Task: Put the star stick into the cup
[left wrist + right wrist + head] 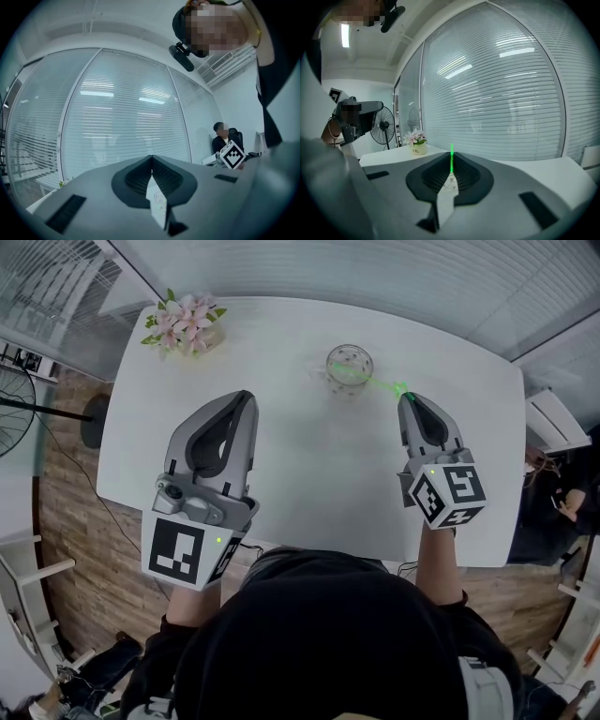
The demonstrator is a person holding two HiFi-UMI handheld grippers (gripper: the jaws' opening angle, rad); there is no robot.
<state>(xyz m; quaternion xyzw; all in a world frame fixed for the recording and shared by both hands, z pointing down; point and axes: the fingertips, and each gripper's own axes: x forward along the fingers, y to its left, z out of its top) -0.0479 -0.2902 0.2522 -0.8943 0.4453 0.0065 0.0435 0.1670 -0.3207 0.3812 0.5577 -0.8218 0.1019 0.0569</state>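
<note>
A clear glass cup [349, 365] stands on the white table [300, 484] towards its far side. A thin green star stick [380, 382] slants from inside the cup out to the right, where my right gripper [406, 399] is shut on its outer end. In the right gripper view the stick [452, 158] rises as a short green line from the closed tips of the right gripper [452, 169]. My left gripper [246, 397] hangs over the table's left half, shut with nothing in it. The left gripper [152, 160] points up at window blinds in its own view.
A small pot of pink flowers [185, 326] sits at the table's far left corner, also in the right gripper view as the flower pot [417, 143]. A standing fan [14, 409] is left of the table. A seated person [224, 138] is off to the right.
</note>
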